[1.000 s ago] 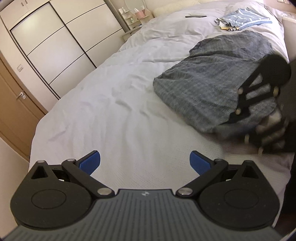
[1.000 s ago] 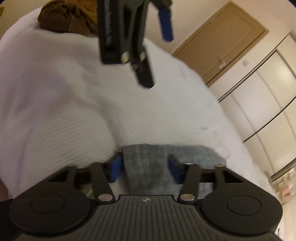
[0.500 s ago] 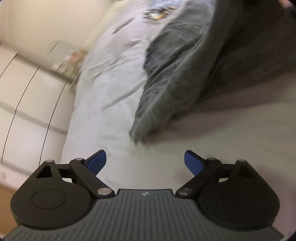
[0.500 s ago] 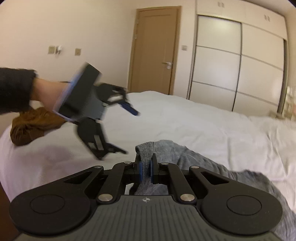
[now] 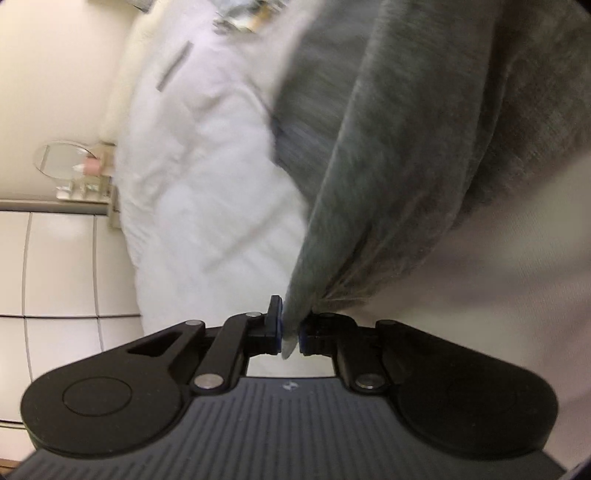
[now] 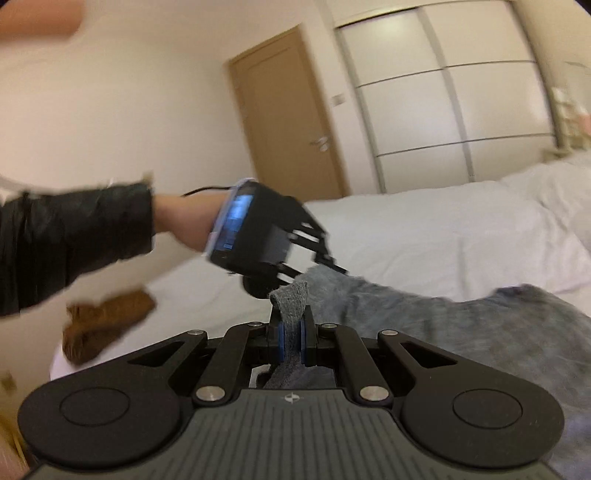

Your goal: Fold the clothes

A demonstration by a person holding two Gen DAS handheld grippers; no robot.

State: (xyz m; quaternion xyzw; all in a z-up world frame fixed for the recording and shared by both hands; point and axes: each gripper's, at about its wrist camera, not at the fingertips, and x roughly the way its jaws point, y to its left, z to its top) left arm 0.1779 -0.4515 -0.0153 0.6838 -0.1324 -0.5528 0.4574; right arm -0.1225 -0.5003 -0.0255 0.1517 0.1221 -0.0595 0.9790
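Observation:
A grey knitted garment (image 5: 399,155) hangs in front of the left wrist view, blurred, above the white bed (image 5: 207,177). My left gripper (image 5: 290,328) is shut on an edge of the grey garment. In the right wrist view the same grey garment (image 6: 461,332) stretches from the bed up to my right gripper (image 6: 291,338), which is shut on a bunched corner of it. The left gripper (image 6: 332,264), held by a hand with a black sleeve, pinches the cloth a short way beyond the right one.
A brown garment (image 6: 103,325) lies at the bed's near left corner. A striped folded piece (image 5: 236,18) and a dark flat object (image 5: 173,66) rest far up the bed. A wooden door (image 6: 291,122) and white wardrobe (image 6: 450,92) stand behind.
My left gripper went from open over the bed to shut on the grey garment's edge. The right gripper closed on its corner and lifted it; both views swung round.

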